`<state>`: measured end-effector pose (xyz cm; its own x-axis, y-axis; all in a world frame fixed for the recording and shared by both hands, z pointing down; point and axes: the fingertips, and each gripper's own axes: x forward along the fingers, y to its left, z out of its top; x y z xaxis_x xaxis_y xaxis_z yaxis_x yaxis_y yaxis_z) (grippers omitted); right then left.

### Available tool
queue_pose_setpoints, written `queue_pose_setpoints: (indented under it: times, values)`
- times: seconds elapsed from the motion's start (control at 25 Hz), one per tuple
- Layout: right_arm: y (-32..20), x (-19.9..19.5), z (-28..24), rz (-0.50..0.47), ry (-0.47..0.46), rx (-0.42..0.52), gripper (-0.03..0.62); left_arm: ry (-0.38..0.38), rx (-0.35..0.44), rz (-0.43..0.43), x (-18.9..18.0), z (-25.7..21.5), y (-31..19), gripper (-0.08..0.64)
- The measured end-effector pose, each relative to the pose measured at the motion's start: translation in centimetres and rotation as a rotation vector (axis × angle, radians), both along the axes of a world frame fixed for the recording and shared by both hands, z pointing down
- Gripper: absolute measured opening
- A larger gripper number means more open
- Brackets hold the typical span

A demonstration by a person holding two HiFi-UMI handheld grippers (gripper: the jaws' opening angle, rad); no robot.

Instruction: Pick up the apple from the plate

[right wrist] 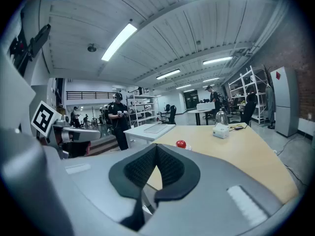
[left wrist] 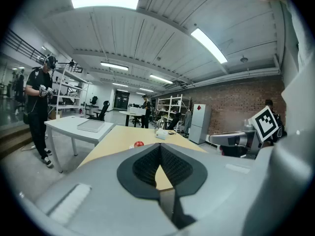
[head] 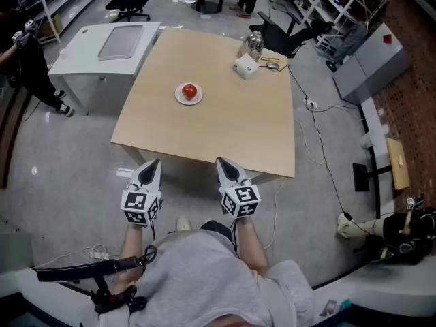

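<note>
A red apple [head: 189, 90] lies on a small white plate [head: 182, 99] near the middle of the wooden table [head: 225, 128]. Both grippers hang short of the table's near edge, held close to the person's body. My left gripper [head: 151, 165] is shut with nothing in it, and my right gripper [head: 224, 163] is shut and empty too. In the left gripper view the apple [left wrist: 139, 143] shows small and far beyond the closed tips [left wrist: 160, 147]. In the right gripper view the apple [right wrist: 181, 143] is likewise far ahead of the closed tips [right wrist: 156, 146].
A white box [head: 245, 67] and a glass jar [head: 254, 44] stand at the table's far right corner. A white desk [head: 102, 53] adjoins the table on the left. A person in black [head: 27, 60] stands at far left. Cables [head: 320, 135] trail on the floor to the right.
</note>
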<state>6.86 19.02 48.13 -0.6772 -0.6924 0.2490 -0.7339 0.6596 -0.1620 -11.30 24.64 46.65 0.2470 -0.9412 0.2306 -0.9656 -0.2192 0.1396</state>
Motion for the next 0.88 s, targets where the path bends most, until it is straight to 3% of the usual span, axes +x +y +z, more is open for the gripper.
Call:
queue_pose_setpoints:
  times: [0.36,0.88]
  values:
    - [0.1,0.4,-0.3,0.016,-0.055,-0.014,0.006,-0.001,-0.003,-0.002,-0.2,0.5,0.1,0.018]
    - [-3.4,-1.1,-1.0,-0.025,-0.021,0.016,0.028,-0.001,-0.025,-0.048,-1.6,0.2,-1.8,0.018]
